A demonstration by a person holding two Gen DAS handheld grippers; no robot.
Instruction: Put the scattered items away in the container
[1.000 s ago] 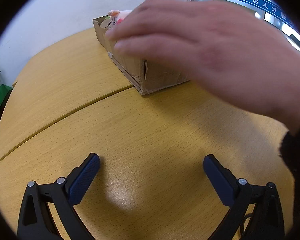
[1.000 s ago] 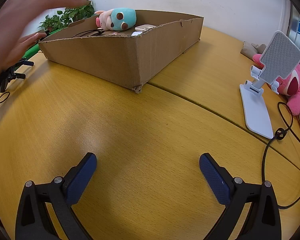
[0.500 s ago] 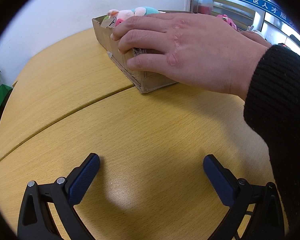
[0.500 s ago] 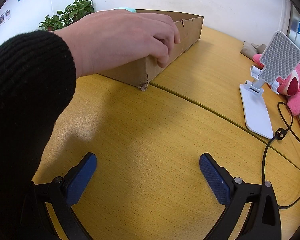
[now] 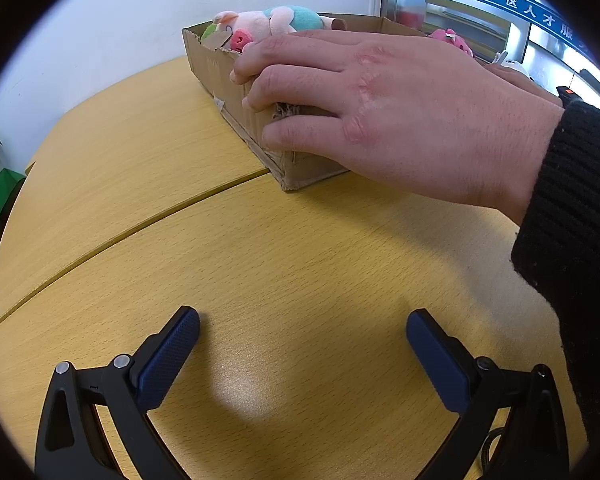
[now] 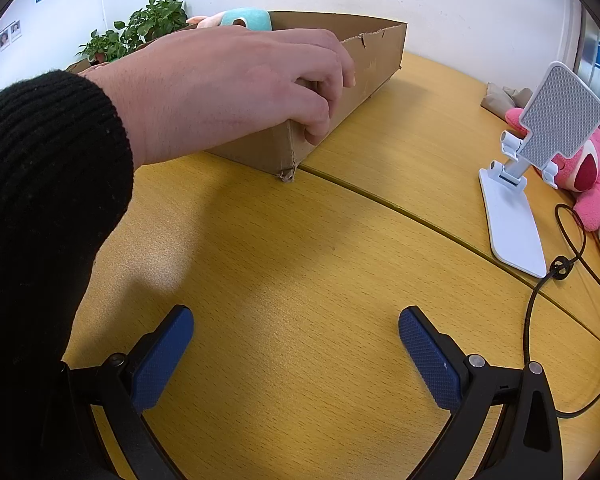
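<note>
A shallow cardboard box (image 5: 220, 76) (image 6: 376, 56) stands on the yellow wooden table. A pink and teal plush pig (image 5: 268, 24) (image 6: 244, 18) lies in it. A bare hand (image 5: 380, 108) (image 6: 228, 84) in a black sleeve grips the box's near corner. My left gripper (image 5: 302, 334) is open and empty, low over the table, well short of the box. My right gripper (image 6: 296, 334) is open and empty in the same way.
A white phone stand (image 6: 532, 168) stands on the table at the right, with a pink plush bear (image 6: 592, 172) behind it. A black cable (image 6: 556, 272) runs along the right edge. A potted plant (image 6: 140, 28) is behind the box. A table seam (image 5: 140, 220) crosses the top.
The hand came in over the box and closed on its near corner. Both grippers have stayed still and open.
</note>
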